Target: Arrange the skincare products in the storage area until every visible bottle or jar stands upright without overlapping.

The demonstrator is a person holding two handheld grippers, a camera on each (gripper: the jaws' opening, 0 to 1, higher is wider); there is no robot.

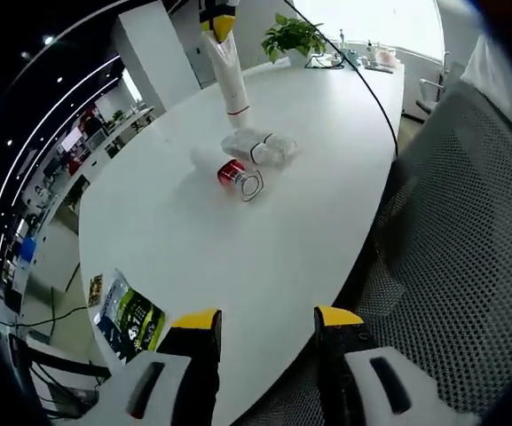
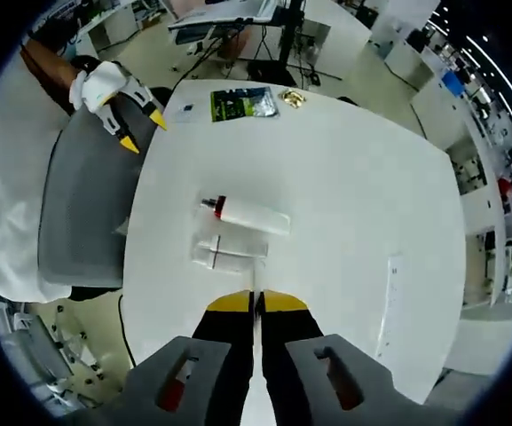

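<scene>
A white tube with a red neck and clear cap (image 1: 232, 171) (image 2: 251, 216) lies on its side mid-table. Beside it lie clear plastic containers (image 1: 260, 147) (image 2: 229, 253). In the left gripper view, my right gripper (image 1: 221, 25) comes in from the top, shut on the flat end of a tall white tube (image 1: 229, 75) that is held upright, its cap down by the clear containers. In its own view the right gripper (image 2: 256, 302) has its jaws pressed together. My left gripper (image 1: 267, 318) (image 2: 143, 130) is open and empty, at the table's edge, far from the products.
The white table (image 1: 193, 248) (image 2: 353, 195) has a grey mesh chair (image 1: 468, 248) (image 2: 87, 204) against its edge. A green packet (image 1: 131, 319) (image 2: 242, 104) lies near one corner. A potted plant (image 1: 293, 35) and small items stand at the far end, where a black cable (image 1: 362, 80) runs.
</scene>
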